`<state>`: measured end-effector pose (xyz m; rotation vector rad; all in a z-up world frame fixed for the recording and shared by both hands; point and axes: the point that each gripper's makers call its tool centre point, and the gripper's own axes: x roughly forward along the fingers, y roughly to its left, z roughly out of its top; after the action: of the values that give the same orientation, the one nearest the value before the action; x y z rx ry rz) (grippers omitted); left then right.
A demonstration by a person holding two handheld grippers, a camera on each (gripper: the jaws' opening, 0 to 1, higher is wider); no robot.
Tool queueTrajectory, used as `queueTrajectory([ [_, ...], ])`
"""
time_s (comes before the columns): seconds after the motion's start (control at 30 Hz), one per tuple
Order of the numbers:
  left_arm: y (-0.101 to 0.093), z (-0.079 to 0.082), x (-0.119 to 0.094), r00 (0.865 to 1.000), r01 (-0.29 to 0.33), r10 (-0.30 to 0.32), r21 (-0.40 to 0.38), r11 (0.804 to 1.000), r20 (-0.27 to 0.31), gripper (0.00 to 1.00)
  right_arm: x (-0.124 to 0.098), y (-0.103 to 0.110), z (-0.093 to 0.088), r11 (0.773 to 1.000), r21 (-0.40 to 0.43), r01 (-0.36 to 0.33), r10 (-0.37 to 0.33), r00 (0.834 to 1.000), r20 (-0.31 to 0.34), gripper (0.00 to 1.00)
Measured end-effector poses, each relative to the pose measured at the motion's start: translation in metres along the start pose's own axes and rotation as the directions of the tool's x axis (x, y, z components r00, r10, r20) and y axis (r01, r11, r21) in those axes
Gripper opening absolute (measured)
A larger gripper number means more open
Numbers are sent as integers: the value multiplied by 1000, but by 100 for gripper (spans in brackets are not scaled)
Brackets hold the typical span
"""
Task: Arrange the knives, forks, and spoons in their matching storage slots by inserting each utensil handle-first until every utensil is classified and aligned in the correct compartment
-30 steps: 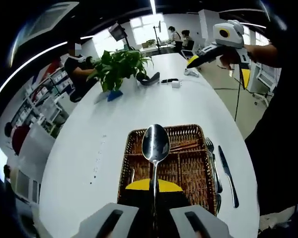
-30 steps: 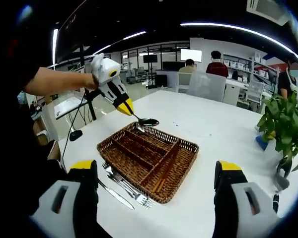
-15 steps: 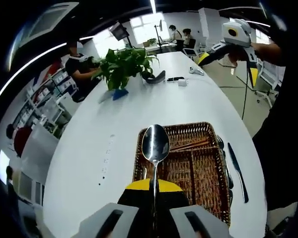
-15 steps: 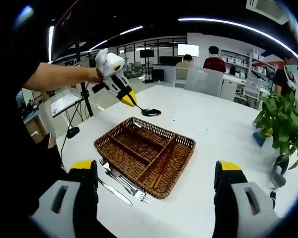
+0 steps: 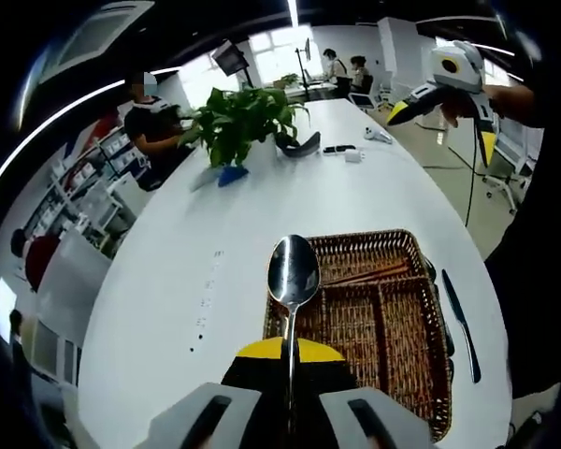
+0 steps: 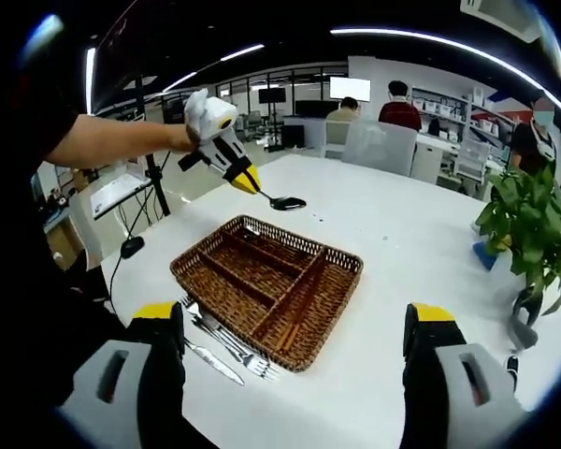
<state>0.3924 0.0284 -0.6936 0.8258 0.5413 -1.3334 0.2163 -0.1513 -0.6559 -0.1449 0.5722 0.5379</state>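
My left gripper (image 5: 290, 354) is shut on the handle of a silver spoon (image 5: 293, 271), whose bowl points away from me. A brown wicker tray (image 5: 379, 323) with long compartments lies just right of the spoon, and a knife (image 5: 458, 313) rests on the table beside its right rim. From the right gripper view, the left gripper (image 6: 248, 182) holds the spoon (image 6: 286, 202) above the table beyond the tray (image 6: 262, 281). Knives and forks (image 6: 222, 344) lie beside the tray's near rim. My right gripper (image 6: 294, 320) stands open and holds nothing; it also appears raised as the right gripper (image 5: 441, 126).
The long white table (image 5: 168, 281) carries a potted plant (image 5: 238, 122), also seen as the plant (image 6: 528, 220), with a black object (image 5: 299, 145) and small white items (image 5: 355, 154) near it. People sit at desks behind. A person's sleeve borders the table's right edge.
The left gripper has carried the spoon off the tray's far corner, so it now hangs over bare table beside the tray. The right gripper stays open and raised.
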Motion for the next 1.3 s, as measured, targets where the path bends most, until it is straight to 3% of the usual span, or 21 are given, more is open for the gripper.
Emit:
queueTrajectory([
  [0.27,3,-7,13,1000,-3,3,-9,1000,0,0,1,-6,0,1000,13,9,-9,1000,1,99],
  [0.87,5,-37,48,999,23,-24,-46,999,-24,0,4,-1,-4,1000,15,-11,11,1000,-13,99],
  [1.3,8,-70,95,999,33,-37,-114,993,-34,0,8,-4,-10,1000,21,-12,13,999,-40,99],
])
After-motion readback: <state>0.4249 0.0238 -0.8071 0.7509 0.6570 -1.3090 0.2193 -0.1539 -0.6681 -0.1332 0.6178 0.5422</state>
